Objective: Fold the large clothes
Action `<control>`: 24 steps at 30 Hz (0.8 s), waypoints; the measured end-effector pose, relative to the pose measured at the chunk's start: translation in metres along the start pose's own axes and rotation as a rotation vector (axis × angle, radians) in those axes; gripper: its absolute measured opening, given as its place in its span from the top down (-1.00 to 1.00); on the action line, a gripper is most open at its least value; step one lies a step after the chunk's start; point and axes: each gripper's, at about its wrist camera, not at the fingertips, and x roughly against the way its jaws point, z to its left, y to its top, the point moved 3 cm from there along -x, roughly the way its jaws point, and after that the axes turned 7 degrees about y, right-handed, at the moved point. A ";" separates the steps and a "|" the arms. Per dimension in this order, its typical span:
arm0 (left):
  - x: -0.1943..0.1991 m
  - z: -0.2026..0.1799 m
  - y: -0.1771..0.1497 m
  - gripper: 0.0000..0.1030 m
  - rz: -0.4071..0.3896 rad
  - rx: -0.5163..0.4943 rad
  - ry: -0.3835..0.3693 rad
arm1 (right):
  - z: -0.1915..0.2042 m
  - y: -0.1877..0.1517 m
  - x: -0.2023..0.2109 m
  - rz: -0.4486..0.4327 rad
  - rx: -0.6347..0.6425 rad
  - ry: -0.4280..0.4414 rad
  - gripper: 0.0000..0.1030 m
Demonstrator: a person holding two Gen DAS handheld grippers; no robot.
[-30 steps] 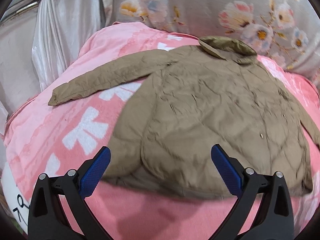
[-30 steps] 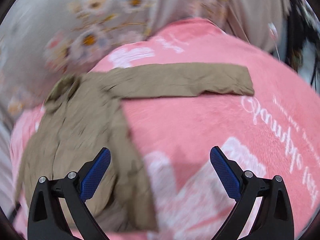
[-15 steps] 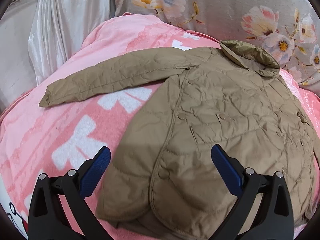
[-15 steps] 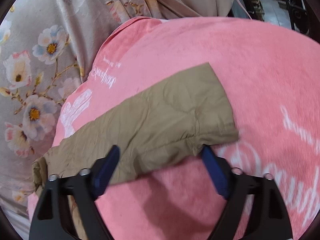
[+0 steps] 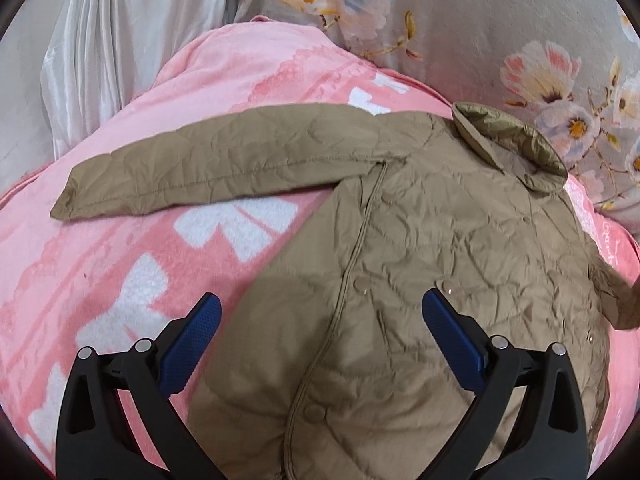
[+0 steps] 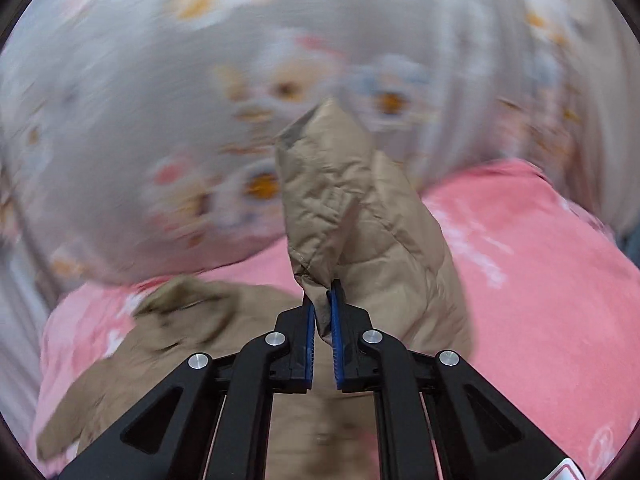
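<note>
A tan quilted jacket point(image 5: 440, 260) lies front up on a pink blanket point(image 5: 140, 248), collar point(image 5: 512, 140) at the far side. Its left sleeve point(image 5: 208, 168) stretches flat to the left. My left gripper point(image 5: 320, 328) hovers open above the jacket's lower front, nothing between its blue pads. In the right wrist view, my right gripper point(image 6: 322, 304) has its jaws closing, pinched on the cuff end of the right sleeve point(image 6: 360, 208), which stands lifted off the bed above the jacket body point(image 6: 224, 320). This raised sleeve shows at the right edge point(image 5: 616, 296) of the left wrist view.
A grey floral fabric point(image 5: 480, 20) rises behind the bed, blurred in the right wrist view point(image 6: 200, 100). A silvery curtain point(image 5: 100, 40) hangs at the far left. Bare pink blanket point(image 6: 540, 280) lies to the right of the jacket.
My right gripper closed on the right sleeve's cuff and lifted it off the blanket, swinging toward the jacket body. The left gripper drifted in over the jacket, still open.
</note>
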 end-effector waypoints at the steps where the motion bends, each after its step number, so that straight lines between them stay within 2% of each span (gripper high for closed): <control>1: 0.000 0.001 0.003 -0.91 -0.005 0.003 -0.003 | 0.030 -0.005 -0.014 0.026 0.043 0.046 0.85; 6: -0.005 0.011 0.015 -0.91 -0.009 0.033 -0.018 | 0.147 -0.058 -0.076 0.176 0.223 0.192 0.87; 10: -0.011 0.022 0.022 -0.91 -0.011 0.042 -0.010 | 0.206 -0.117 -0.109 0.307 0.291 0.280 0.88; 13: -0.015 0.028 0.026 -0.91 -0.010 0.043 -0.008 | 0.237 -0.154 -0.129 0.389 0.334 0.306 0.88; 15: -0.019 0.031 0.030 -0.91 -0.005 0.047 -0.016 | 0.246 -0.173 -0.137 0.431 0.341 0.308 0.87; 19: -0.024 0.030 0.038 -0.91 0.002 0.046 -0.048 | 0.247 -0.187 -0.150 0.484 0.346 0.294 0.85; 24: -0.030 0.013 0.050 -0.91 0.034 0.057 -0.151 | 0.246 -0.198 -0.153 0.526 0.346 0.303 0.74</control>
